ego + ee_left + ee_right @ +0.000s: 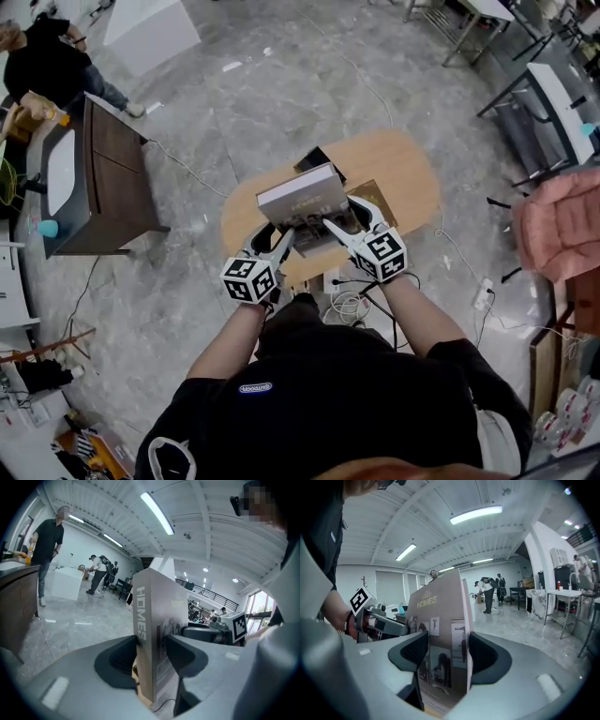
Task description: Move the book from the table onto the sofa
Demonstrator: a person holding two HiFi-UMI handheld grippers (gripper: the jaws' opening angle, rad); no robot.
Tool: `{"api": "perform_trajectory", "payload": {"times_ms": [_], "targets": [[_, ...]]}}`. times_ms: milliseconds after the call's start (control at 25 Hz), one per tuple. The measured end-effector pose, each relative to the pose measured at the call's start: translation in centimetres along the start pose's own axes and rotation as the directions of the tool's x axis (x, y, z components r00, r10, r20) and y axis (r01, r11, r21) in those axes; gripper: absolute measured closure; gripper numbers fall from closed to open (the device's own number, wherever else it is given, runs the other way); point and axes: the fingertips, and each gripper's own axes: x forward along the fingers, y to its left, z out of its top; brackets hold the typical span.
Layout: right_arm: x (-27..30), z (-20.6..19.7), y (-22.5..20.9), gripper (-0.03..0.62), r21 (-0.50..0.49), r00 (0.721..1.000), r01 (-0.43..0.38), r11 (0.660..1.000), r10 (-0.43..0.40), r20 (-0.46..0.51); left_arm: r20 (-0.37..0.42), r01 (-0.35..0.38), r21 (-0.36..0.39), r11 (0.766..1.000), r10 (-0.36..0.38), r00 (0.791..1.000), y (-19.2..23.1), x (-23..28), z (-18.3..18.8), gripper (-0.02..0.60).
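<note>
A thick grey book with "HOMES" on its spine hangs above the oval wooden table, held from both near corners. My left gripper is shut on its left part; in the left gripper view the pads press both covers of the book at my left gripper. My right gripper is shut on the right part, where the book stands upright between the dark pads of my right gripper. A dark object lies on the table behind the book, mostly hidden.
A dark brown cabinet stands at the left with a person beyond it. A pink padded seat is at the right edge. Metal-legged tables stand at the back right. Cables and a power strip lie on the floor.
</note>
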Motion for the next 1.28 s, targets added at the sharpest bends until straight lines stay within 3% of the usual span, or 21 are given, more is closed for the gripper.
{"api": "perform_trajectory", "payload": {"times_ms": [440, 600, 760, 960, 1120, 1280], "targets": [[-9.6, 7.4, 0.6, 0.317, -0.032, 0.985, 0.106, 0.994, -0.1, 0.143, 0.07, 0.135, 0.115, 0.984, -0.144, 0.987, -8.9, -2.4, 6.3, 0.388], [-12.8, 9.5, 0.6, 0.324, -0.028, 0.965, 0.19, 0.981, -0.182, 0.189, 0.068, 0.219, 0.156, 0.963, -0.232, 0.97, -11.5, -2.2, 8.2, 0.385], [-16.4, 10.5, -0.1, 0.327, -0.02, 0.932, 0.296, 0.955, -0.284, 0.226, 0.037, 0.323, 0.196, 0.926, -0.336, 0.941, -14.6, -1.0, 8.9, 0.385], [-22.1, 11.5, -1.8, 0.327, 0.007, 0.855, 0.463, 0.887, -0.448, 0.262, -0.016, 0.489, 0.242, 0.838, -0.5, 0.866, -19.9, 1.6, 10.2, 0.385], [-25.8, 11.9, -1.3, 0.327, 0.035, 0.772, 0.588, 0.808, -0.573, 0.274, -0.049, 0.61, 0.277, 0.742, -0.623, 0.781, -23.3, 2.1, 11.1, 0.385], [-31.7, 10.4, -1.3, 0.327, 0.077, 0.682, 0.684, 0.726, -0.673, 0.287, -0.102, 0.704, 0.307, 0.64, -0.713, 0.693, -28.8, 3.1, 9.6, 0.385]]}}
